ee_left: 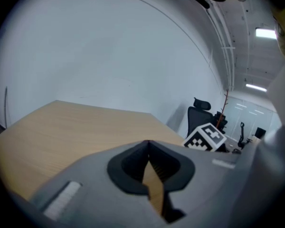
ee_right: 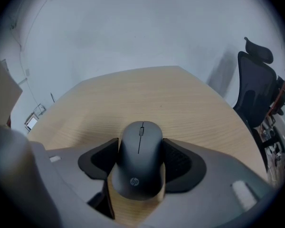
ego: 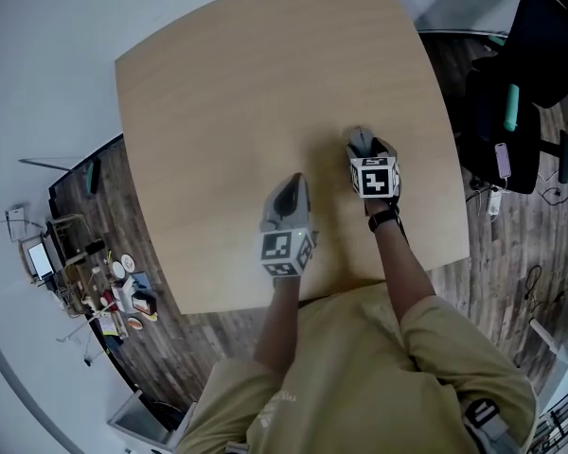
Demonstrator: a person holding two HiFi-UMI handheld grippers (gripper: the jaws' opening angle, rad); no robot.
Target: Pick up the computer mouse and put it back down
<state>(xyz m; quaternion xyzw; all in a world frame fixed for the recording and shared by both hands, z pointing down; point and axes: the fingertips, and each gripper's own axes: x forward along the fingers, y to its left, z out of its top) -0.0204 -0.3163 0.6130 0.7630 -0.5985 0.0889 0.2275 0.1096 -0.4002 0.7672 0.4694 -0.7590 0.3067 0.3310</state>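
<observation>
A dark grey computer mouse (ee_right: 140, 158) lies on the light wood table (ego: 237, 83), its scroll wheel pointing away from me. My right gripper (ee_right: 140, 146) straddles it from behind, and its black pads (ee_right: 178, 163) sit against both sides of the mouse with no wood showing between them. In the head view the mouse (ego: 360, 140) peeks out just beyond the right gripper (ego: 363, 149). My left gripper (ego: 292, 185) hovers over bare table to the left and a little nearer me, with nothing in it. Its fingertips meet in the left gripper view (ee_left: 148, 144).
A black office chair (ego: 525, 55) stands off the table's right side and also shows as the chair (ee_right: 259, 80) in the right gripper view. Small clutter (ego: 104, 282) lies on the floor at the left. The table's near edge (ego: 293, 296) runs just below both grippers.
</observation>
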